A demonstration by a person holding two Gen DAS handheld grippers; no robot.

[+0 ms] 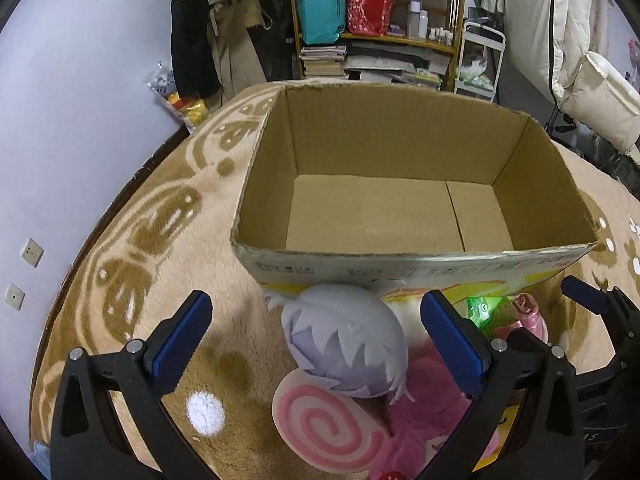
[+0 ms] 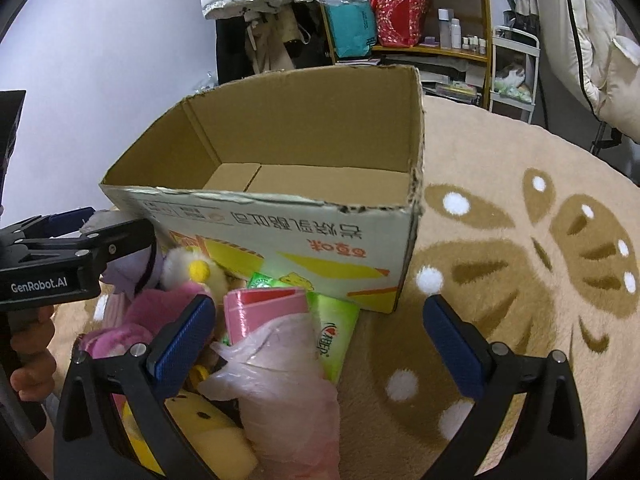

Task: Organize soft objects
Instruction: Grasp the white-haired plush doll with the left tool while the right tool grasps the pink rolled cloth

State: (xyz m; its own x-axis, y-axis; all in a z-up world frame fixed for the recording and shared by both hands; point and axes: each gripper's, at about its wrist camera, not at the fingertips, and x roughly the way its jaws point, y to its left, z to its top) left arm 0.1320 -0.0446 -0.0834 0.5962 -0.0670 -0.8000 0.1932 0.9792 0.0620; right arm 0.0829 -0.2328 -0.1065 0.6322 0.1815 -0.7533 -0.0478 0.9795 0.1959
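Plush beige carpet (image 1: 168,360) with brown leaf shapes spreads beneath our open corrugated cardboard box (image 1: 400,152), its interior bare. Heaped against its printed front wall lie the soft things: a rounded lavender plush (image 1: 344,344) with spiky felt fringe, a flat pink spiral cushion (image 1: 324,428), and a crinkled pink plastic bag (image 2: 280,360). Our left gripper (image 1: 316,344) and right gripper (image 2: 320,340) hover over the heap, blue ribbed pads spread wide, holding nothing.
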